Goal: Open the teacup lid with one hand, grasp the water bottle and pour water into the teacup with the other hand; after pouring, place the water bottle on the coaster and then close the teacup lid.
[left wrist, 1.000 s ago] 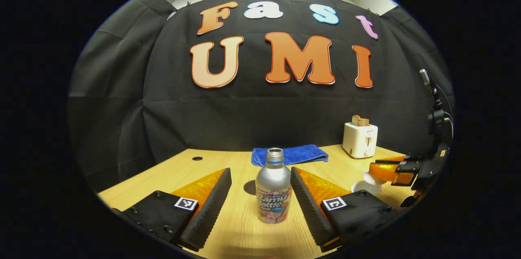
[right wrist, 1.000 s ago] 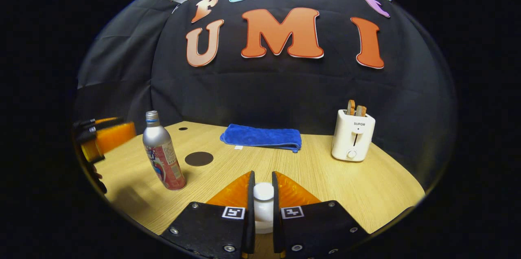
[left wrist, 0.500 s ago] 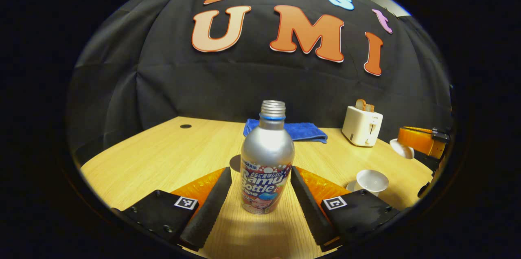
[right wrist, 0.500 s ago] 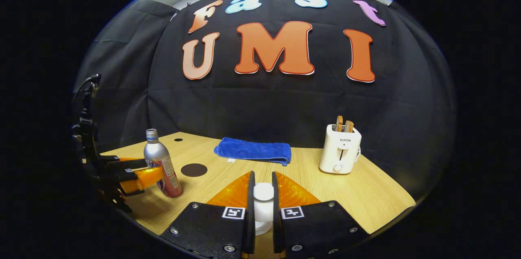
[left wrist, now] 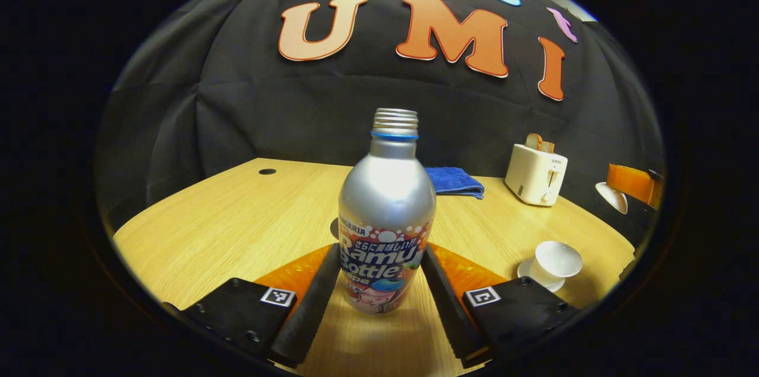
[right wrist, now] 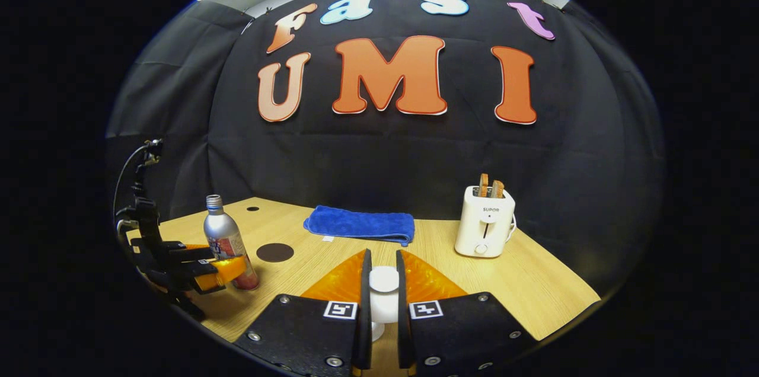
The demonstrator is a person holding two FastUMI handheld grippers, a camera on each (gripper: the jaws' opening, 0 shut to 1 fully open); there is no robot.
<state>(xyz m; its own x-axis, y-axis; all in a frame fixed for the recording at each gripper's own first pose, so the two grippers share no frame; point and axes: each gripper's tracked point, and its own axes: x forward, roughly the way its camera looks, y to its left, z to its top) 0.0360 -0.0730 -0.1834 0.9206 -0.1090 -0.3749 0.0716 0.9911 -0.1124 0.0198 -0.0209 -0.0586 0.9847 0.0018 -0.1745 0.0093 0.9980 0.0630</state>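
A silver water bottle [left wrist: 386, 211], uncapped, stands upright on the wooden table [left wrist: 237, 223]. My left gripper [left wrist: 380, 249] has a finger against each side of its lower body, and the bottle's base rests on the wood. The white teacup [left wrist: 554, 259] sits uncovered on its saucer at the right. My right gripper [right wrist: 380, 258] is shut on the knob of the white lid [right wrist: 384, 282] and holds it in the air. In the left gripper view the lid [left wrist: 611, 197] hangs above and beyond the cup. A dark round coaster [right wrist: 274, 252] lies just beyond the bottle [right wrist: 225, 240].
A folded blue towel [right wrist: 359, 224] lies at the back of the table. A white toaster [right wrist: 484, 229] with bread slices stands at the back right. A small hole [left wrist: 267, 171] marks the far left of the tabletop.
My left gripper has moved forward around the bottle and its fingers have come in against it. My right gripper has lifted the lid higher, away from the cup.
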